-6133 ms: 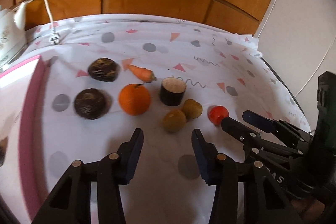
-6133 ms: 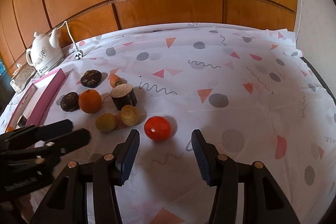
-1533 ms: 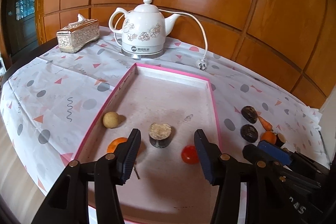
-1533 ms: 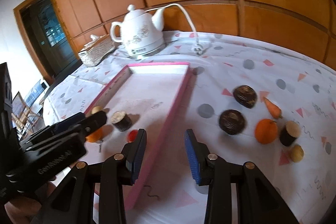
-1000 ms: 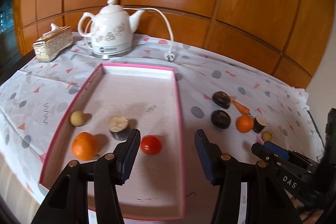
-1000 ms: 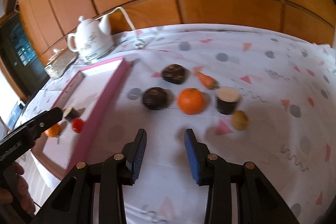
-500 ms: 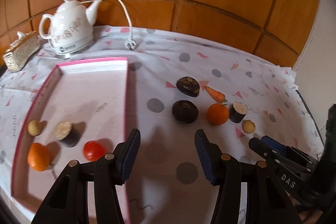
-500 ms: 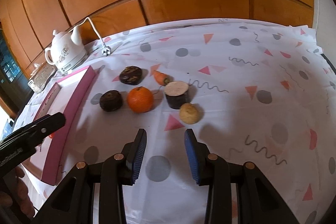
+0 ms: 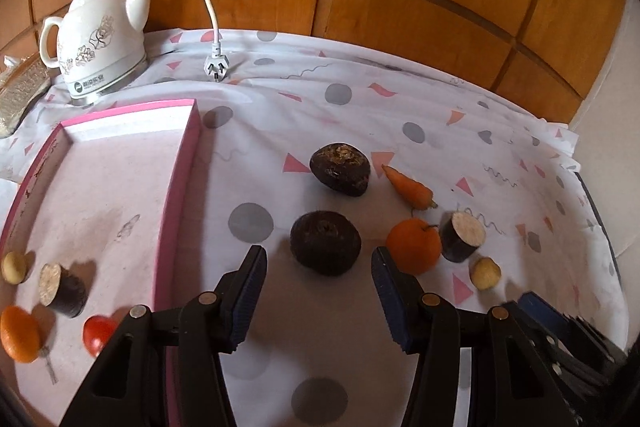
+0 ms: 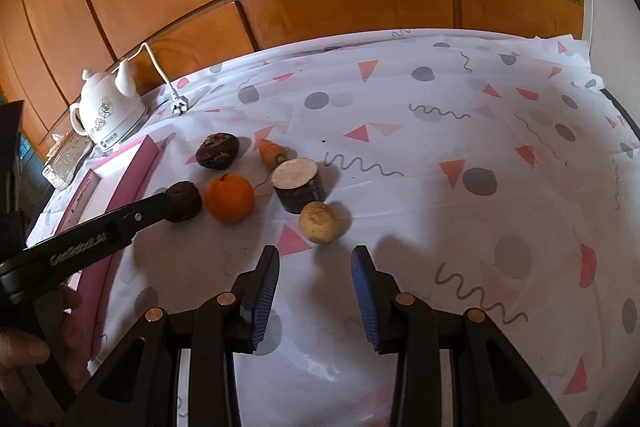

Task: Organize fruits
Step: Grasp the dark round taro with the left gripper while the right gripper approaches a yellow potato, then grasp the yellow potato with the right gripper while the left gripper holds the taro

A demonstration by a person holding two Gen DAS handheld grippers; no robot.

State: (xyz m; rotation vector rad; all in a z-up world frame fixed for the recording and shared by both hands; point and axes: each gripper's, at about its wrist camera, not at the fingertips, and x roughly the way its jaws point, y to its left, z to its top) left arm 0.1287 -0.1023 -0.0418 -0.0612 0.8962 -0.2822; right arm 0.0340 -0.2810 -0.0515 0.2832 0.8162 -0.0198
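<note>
On the patterned cloth lie two dark round fruits, a carrot, an orange, a dark cut cylinder and a small yellowish fruit. My left gripper is open and empty, with the nearer dark fruit just beyond its fingertips. In the right wrist view my right gripper is open and empty, the yellowish fruit a little ahead of it. The pink tray at the left holds a tomato, an orange, a dark cylinder and a small yellow fruit.
A white kettle with its loose plug stands behind the tray, beside a patterned tissue box. Wooden panels back the table. A hand holds the left gripper's handle at the lower left of the right wrist view.
Both views have swung from the tray to the loose fruits. My left gripper has come up to the nearer dark fruit, my right gripper toward the yellowish fruit. Both jaws kept their width.
</note>
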